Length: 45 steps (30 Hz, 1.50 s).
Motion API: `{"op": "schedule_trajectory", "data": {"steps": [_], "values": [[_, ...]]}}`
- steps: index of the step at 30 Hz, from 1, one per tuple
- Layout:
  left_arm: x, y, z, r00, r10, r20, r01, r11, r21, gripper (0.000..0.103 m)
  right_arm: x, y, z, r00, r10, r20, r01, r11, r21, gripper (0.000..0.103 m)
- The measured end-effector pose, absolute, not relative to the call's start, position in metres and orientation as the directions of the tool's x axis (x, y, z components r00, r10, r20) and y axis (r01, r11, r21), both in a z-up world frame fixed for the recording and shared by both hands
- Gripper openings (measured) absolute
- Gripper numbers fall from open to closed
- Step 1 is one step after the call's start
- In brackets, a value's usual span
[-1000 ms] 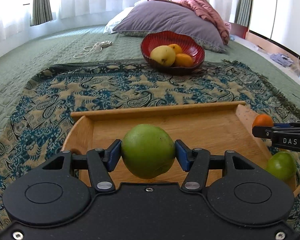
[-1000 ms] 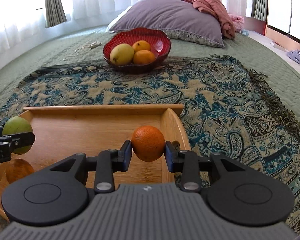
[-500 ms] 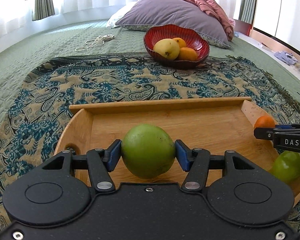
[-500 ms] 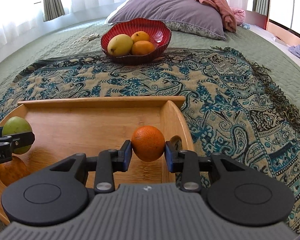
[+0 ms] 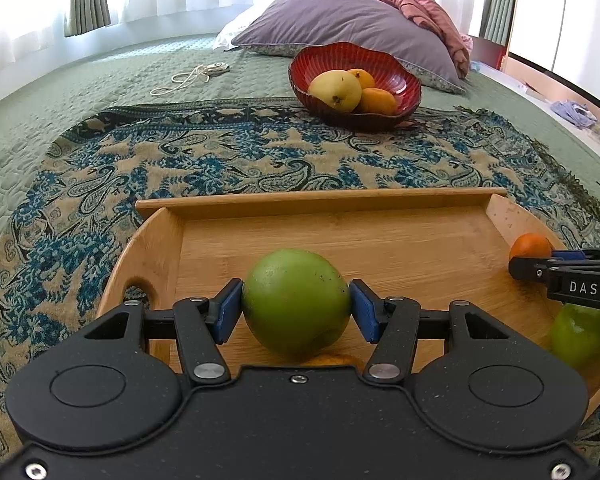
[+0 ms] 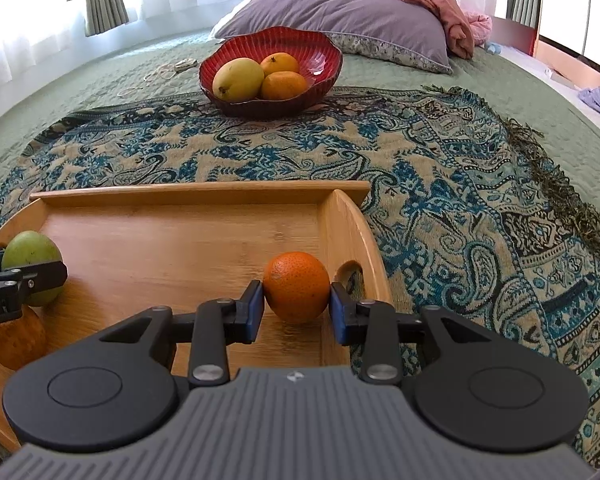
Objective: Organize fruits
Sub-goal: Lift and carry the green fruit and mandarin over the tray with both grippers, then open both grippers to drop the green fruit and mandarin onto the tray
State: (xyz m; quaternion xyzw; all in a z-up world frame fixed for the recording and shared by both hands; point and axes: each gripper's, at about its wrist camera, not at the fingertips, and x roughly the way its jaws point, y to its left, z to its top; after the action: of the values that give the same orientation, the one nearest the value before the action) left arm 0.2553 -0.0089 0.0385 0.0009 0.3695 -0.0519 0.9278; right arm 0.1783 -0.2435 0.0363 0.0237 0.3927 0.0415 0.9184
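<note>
My left gripper [image 5: 296,310] is shut on a green mango [image 5: 296,304] above the near part of the wooden tray [image 5: 320,200]. My right gripper [image 6: 296,312] is shut on an orange [image 6: 297,286] above the tray's right end [image 6: 348,216]. A second green fruit [image 5: 580,336] lies in the tray at the right. An orange-yellow fruit [image 6: 18,338] lies in the tray at the left, under the left gripper. A red bowl [image 5: 380,64] [image 6: 324,52] further back holds a yellow mango [image 6: 238,79] and two oranges [image 6: 284,85].
The tray and bowl rest on a blue paisley throw [image 6: 460,200] over a green bedspread [image 5: 100,80]. A purple pillow [image 5: 340,20] and pink blanket [image 5: 428,12] lie behind the bowl. A white cord [image 5: 188,76] lies at the back left.
Both grippers have lifted and moved forward a little with their fruit; the tray sits lower in view and the red bowl looks nearer. Both grips are unchanged.
</note>
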Motion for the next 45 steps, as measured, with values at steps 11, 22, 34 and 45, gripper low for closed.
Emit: {"op": "schedule_trajectory", "data": {"steps": [11,22,34,45], "values": [[0.255,-0.009,0.038,0.721,-0.089,-0.687,0.089,0.995,-0.036,0.055,0.175,-0.239,0.035,0.695,0.077,-0.715,-0.067,0.997,0.042,0.040],[0.254,-0.008,0.040,0.718,-0.088,-0.690,0.082,0.996,-0.042,0.055,0.173,-0.239,0.035,0.697,0.083,-0.712,-0.065,0.997,0.052,0.051],[0.217,-0.012,0.069,0.798,-0.098,-0.595,0.119,0.993,-0.003,0.088,0.151,-0.246,0.048,0.731,0.136,-0.669,-0.085,0.990,0.108,0.076],[0.154,-0.014,0.073,0.818,-0.156,-0.554,0.194,0.981,0.010,0.098,0.097,-0.237,0.061,0.790,0.157,-0.593,-0.168,0.985,0.036,0.089]]}}
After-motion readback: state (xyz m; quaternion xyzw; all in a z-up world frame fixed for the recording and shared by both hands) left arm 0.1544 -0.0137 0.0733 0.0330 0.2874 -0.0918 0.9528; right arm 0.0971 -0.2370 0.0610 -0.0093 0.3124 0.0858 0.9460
